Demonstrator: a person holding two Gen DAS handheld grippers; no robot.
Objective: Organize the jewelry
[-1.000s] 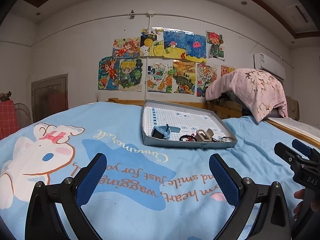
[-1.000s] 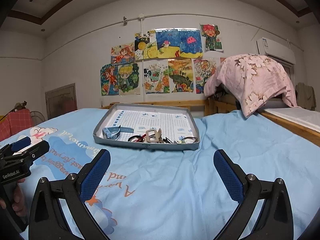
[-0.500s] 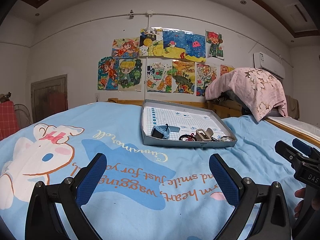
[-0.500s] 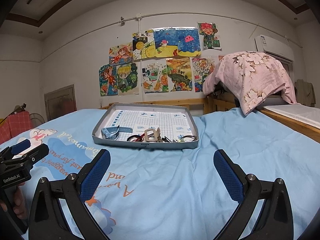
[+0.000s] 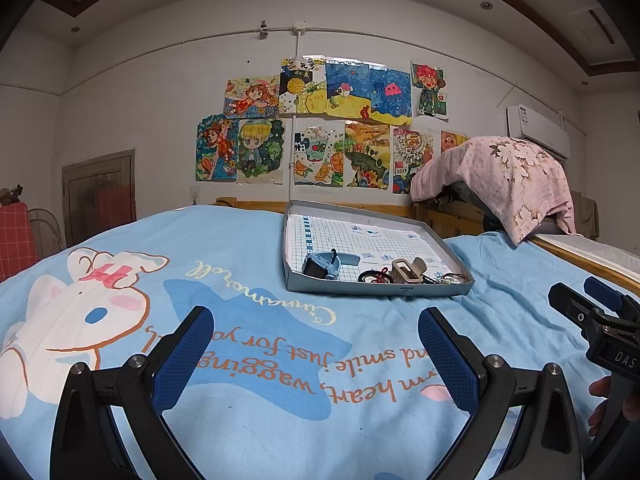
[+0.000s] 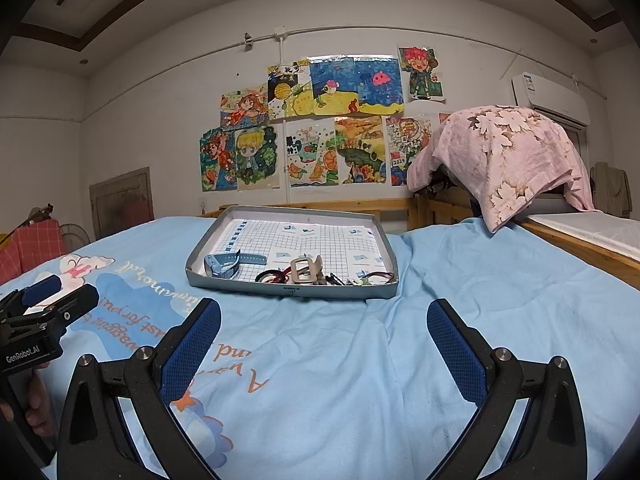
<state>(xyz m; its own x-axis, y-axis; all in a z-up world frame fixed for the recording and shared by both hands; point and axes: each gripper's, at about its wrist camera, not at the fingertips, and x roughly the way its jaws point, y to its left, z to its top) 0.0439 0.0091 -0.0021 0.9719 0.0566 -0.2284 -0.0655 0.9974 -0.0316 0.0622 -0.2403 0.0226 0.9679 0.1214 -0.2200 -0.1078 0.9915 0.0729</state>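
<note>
Both grippers hover low over a bed covered by a light blue bedsheet [image 5: 248, 240], well short of the jewelry. The left gripper [image 5: 316, 344] has its jaws spread wide and holds nothing; the right gripper [image 6: 324, 336] is likewise released and empty. A shallow grey tray [image 6: 288, 286] with a grid-printed lining sits on the sheet ahead of both, nearer the headboard, and the jewelry lies bunched along its near wall: a blue watch [image 6: 224, 264] at the left, then dark red-and-black hair ties [image 6: 274, 277], a beige hair clip [image 6: 306, 271], small dark pins too small to make out, and a thin bracelet [image 6: 378, 276] at the right. The sheet's print shows a white rabbit figure [image 5: 80, 312] and upside-down script, with "Cinnamoroll", "smile just for you" and "heart, wagging" legible in the left wrist view. The left gripper's body reads "GenRobot.AI" in the right wrist view; the right gripper's reads "DAS", cut off by the frame edge. Children's drawings [image 6: 320, 120] are taped to the wall behind.
</note>
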